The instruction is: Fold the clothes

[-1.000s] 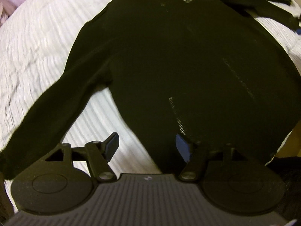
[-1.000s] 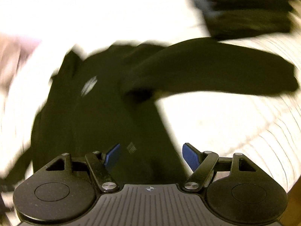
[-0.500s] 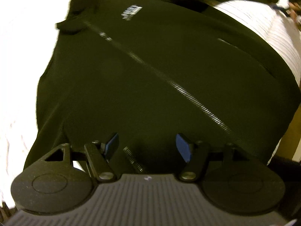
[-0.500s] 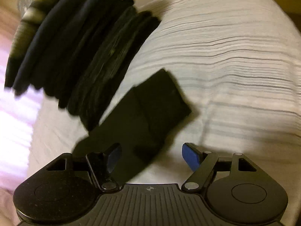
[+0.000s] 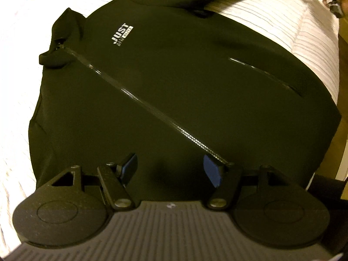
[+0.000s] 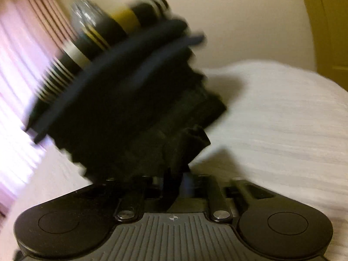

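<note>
My right gripper (image 6: 174,180) has its fingers clamped on a bit of black cloth, probably the sleeve cuff (image 6: 184,150), and a fast pull could drag it loose or topple the stack of folded clothes (image 6: 121,82) just behind. My left gripper (image 5: 170,169) hovers, fingers apart, over the hem. The black jacket (image 5: 174,82) lies flat on the bed (image 5: 304,34), zipped, white logo up.

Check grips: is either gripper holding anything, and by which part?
Right gripper is shut on black fabric, apparently the jacket sleeve, near its cuff end; blur hides the exact spot. Left gripper is open over the black jacket, holding nothing.
</note>
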### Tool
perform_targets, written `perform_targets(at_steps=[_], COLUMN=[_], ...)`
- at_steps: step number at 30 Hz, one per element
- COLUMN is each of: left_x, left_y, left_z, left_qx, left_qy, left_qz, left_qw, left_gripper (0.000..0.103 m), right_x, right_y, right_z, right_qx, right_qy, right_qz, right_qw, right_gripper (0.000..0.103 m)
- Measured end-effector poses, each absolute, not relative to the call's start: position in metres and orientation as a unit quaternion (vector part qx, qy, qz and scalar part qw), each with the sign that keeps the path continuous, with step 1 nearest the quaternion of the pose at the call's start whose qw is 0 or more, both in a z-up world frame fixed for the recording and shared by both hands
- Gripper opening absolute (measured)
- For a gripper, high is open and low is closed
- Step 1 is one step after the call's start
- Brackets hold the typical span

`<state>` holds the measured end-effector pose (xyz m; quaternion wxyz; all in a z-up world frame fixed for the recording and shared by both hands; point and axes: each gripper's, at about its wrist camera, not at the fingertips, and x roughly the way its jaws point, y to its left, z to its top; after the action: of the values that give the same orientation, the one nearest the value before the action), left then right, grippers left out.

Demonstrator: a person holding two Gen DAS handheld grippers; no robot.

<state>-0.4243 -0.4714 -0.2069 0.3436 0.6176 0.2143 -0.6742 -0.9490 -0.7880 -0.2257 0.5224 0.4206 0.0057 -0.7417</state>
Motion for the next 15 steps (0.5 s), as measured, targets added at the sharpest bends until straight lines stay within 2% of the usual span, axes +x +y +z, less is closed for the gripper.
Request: perform_targets(at_steps=[1, 7, 15], left_x=[-0.422, -0.395, -0.32], left_y=[-0.469, -0.459, -0.429], left_z=[-0.207, -0.203, -0.183], left_qx=[0.618, 0.612, 0.575], left_qy=[0.215, 0.228, 0.24], left_qz=[-0.673, -0.658, -0.649], left_qw=[0.344, 0.374, 0.437], left_gripper=[0.064, 0.064, 0.073], right_x=[-0.946, -0.898, -0.758], right_y=[-0.78, -0.73, -0.633], right_z=[-0.231, -0.249, -0.21], right_qx=[0.428, 0.511, 0.567], right_qy=[-0.002, 0.016, 0.084], right_qz=[-0.746, -0.696, -0.612], right_qw=[0.51, 0.504, 0.545], right_gripper=[0.082, 0.082, 0.082])
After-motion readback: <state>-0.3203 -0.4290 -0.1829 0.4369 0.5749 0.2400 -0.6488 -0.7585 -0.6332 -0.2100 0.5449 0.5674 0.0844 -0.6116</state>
